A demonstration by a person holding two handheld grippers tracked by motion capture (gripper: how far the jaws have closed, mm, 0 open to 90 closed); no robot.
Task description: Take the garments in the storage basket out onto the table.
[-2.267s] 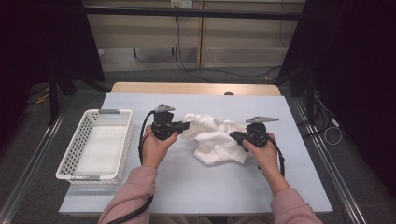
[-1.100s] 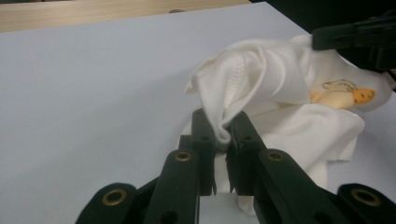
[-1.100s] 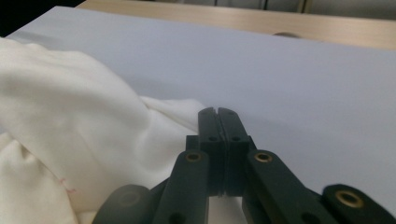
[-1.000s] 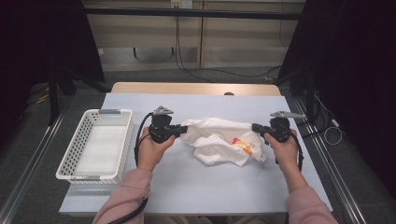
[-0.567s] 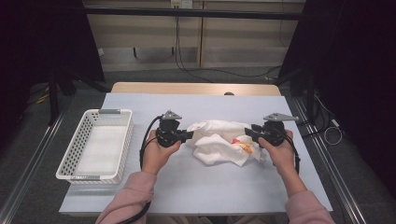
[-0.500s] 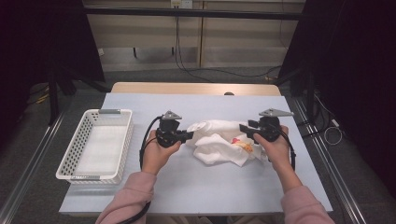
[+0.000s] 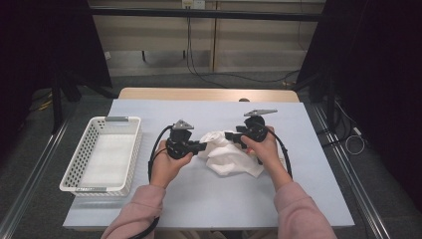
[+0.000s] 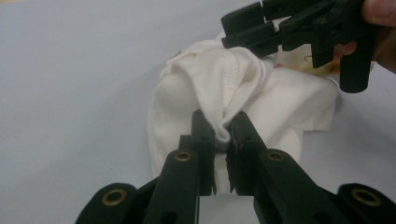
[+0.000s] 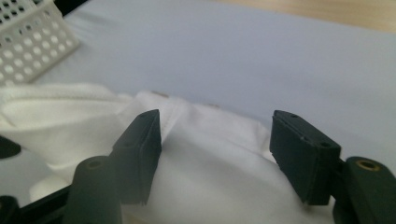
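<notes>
Since the frame a second earlier, the right gripper has travelled inward from the right end of the white garment to its upper middle, and the garment, then drawn out between the two hands, now lies bunched in a smaller heap. The left gripper has kept its place at the garment's left edge.

Left gripper: in the left gripper view its jaws stand almost together, with a raised fold of the white cloth pinched between the pads. The fold rises from the table surface into the jaws. The grip is firm; the cloth bulges above the pads.

Right gripper: its jaws have just been closing a little after a wider release, and they stand apart, about half spread. In the right gripper view the white cloth lies below and between the two pads, but neither pad presses on it. In the left gripper view the right gripper sits over the far upper edge of the heap.

Garment: it rests on the pale blue table cover, near the centre of the table, between the two hands. A small printed patch of yellow and red shows at its far side in the left gripper view.

A white perforated basket stands on the table's left side, well apart from the garment.
</notes>
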